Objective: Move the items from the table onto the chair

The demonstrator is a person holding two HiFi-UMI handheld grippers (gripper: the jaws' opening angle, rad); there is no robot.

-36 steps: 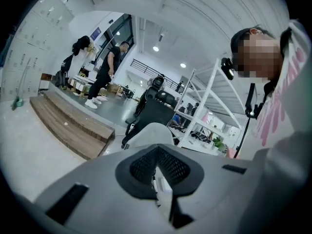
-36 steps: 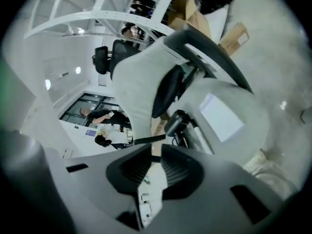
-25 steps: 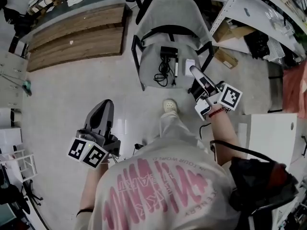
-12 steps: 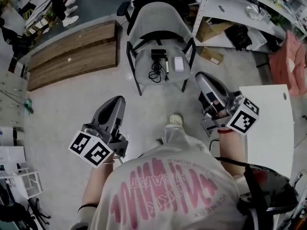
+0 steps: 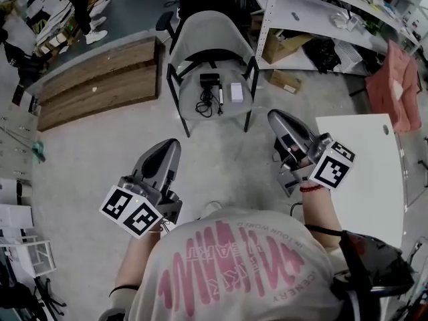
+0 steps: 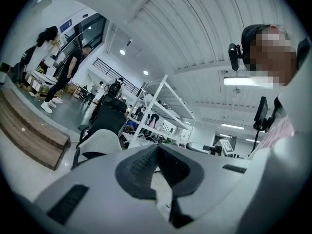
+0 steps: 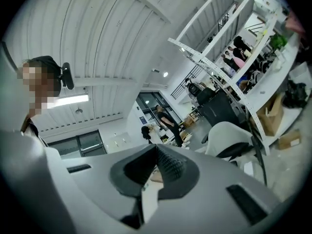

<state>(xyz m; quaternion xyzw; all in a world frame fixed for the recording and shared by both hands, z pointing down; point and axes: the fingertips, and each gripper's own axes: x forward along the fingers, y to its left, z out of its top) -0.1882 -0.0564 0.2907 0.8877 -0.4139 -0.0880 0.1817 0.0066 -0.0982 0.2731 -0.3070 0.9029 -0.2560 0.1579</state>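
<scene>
The grey chair [image 5: 212, 29] stands ahead of me. On its seat lie a black adapter with a coiled cable [image 5: 207, 85], a thin dark pen-like item [image 5: 221, 96] and a small white box [image 5: 236, 91]. My left gripper [image 5: 171, 146] hangs over the floor, short of the chair and to its left, jaws together and empty. My right gripper [image 5: 275, 117] is just right of the chair's front leg, shut with nothing in it. The white table [image 5: 364, 172] at the right shows a bare top. The chair [image 6: 100, 140] shows beyond the shut left jaws [image 6: 157, 149]; the chair [image 7: 229, 133] also stands right of the shut right jaws [image 7: 156, 148].
A white shelving rack [image 5: 314, 5] runs along the back right, with a cardboard box [image 5: 284, 81] on the floor below it. A low wooden platform [image 5: 100, 72] lies left of the chair. A pink cloth [image 5: 396, 85] hangs at the far right. People stand far off.
My right gripper has drawn back from the chair seat beside the white box toward the table. The left gripper has moved forward and up. The chair now looks farther off.
</scene>
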